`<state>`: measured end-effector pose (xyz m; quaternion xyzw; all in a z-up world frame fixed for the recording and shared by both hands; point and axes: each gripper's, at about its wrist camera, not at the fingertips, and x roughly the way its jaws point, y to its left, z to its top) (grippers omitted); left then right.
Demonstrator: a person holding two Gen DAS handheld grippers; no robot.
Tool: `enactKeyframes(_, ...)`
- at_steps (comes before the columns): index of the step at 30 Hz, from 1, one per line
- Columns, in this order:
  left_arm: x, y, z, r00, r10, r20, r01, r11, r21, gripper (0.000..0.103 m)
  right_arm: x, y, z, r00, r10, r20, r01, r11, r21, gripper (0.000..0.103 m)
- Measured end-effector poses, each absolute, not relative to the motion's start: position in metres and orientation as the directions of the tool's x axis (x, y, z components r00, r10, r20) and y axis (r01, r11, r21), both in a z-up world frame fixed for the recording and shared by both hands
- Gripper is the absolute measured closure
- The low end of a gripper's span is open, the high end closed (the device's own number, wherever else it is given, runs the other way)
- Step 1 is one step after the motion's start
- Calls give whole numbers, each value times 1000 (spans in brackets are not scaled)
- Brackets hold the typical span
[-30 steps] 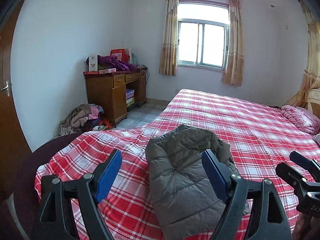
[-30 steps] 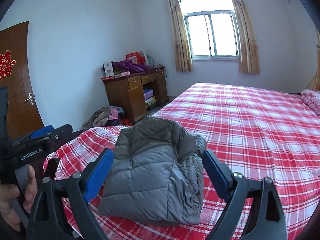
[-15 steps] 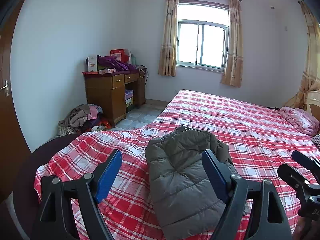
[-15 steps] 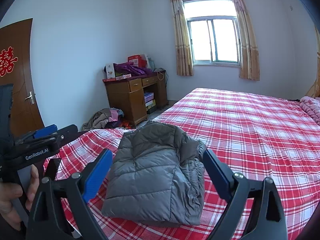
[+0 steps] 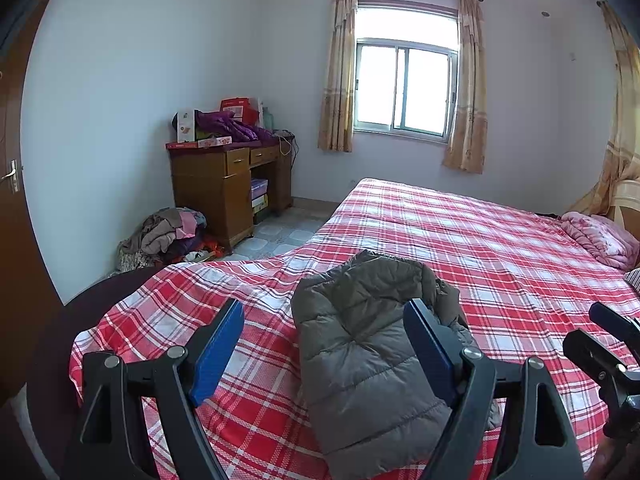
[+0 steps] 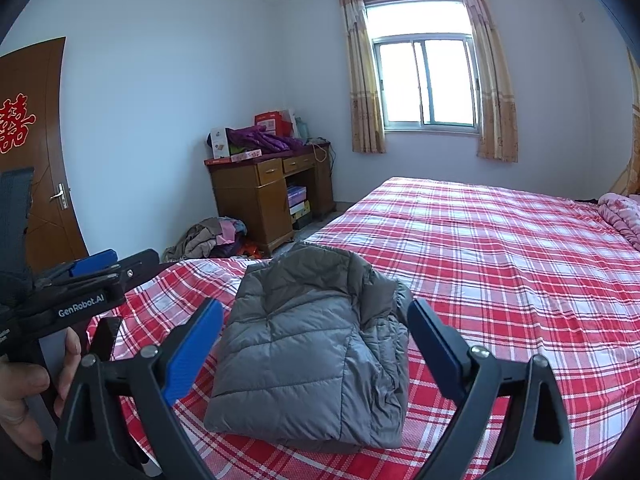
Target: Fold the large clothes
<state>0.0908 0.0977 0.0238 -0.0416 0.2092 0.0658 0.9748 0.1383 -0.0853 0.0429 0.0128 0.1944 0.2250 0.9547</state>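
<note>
A grey quilted puffer jacket (image 5: 360, 364) lies folded into a compact bundle on the near corner of the red plaid bed (image 5: 480, 248). It also shows in the right wrist view (image 6: 312, 356). My left gripper (image 5: 324, 352) is open and empty, held above and short of the jacket. My right gripper (image 6: 316, 352) is open and empty, also held back from the jacket. The left gripper's body (image 6: 76, 296) shows at the left of the right wrist view; the right gripper's body (image 5: 608, 356) shows at the right of the left wrist view.
A wooden desk (image 5: 228, 184) with boxes and purple clothing stands by the far wall. A pile of clothes (image 5: 168, 236) lies on the floor beside it. A pink quilt (image 5: 600, 236) lies at the head of the bed. A wooden door (image 6: 36, 152) is at the left.
Both grippers have risen and tilted slightly; the room sits a little lower in both views. The jacket has not moved and both grippers stay open.
</note>
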Motion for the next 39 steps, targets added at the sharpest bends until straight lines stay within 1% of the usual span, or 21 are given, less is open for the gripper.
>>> enactKeyframes(24, 99, 94, 15, 892, 108, -439, -141, 989, -42, 21, 136, -87, 40, 828, 427, -365, -409, 903, 128, 7)
enactKeyframes(26, 99, 94, 15, 890, 104, -445, -136, 990, -39, 20, 135, -87, 40, 830, 425, -361, -407, 904, 130, 7)
enactKeyframes(28, 99, 93, 15, 888, 107, -448, -138, 990, -37, 15, 135, -87, 41, 833, 423, -357, -404, 905, 131, 7)
enactKeyframes(30, 99, 93, 16, 889, 111, -445, -142, 989, -37, 14, 134, -88, 42, 837, 421, -350, -402, 906, 130, 7)
enactKeyframes(39, 97, 90, 17, 890, 118, -440, -142, 990, -24, 13, 131, -89, 47, 851, 414, -325, -394, 910, 126, 7)
